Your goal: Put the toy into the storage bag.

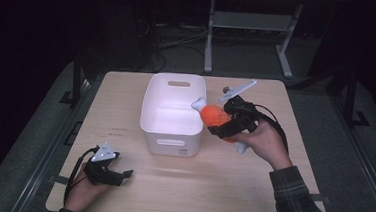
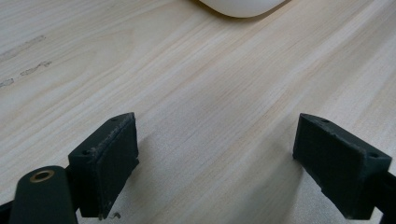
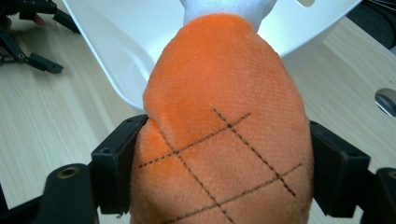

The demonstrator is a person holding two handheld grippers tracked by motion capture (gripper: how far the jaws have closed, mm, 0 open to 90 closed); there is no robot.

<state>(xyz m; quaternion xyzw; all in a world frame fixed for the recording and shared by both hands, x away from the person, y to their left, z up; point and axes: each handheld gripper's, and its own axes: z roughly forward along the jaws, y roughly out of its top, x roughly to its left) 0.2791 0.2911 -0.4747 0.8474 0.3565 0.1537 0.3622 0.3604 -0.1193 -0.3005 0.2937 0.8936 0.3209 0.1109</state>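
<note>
The supporting surface is a light wood-grain table with rounded corners, standing on a dark floor. A white plastic bin with cut-out handles sits directly on the tabletop, slightly behind centre, and its rounded lower edge appears at the top of the left gripper view. Faint dark marks show on the wood to the left of the bin, and the left gripper lies low at the near-left corner, though contact with the wood cannot be confirmed.
</note>
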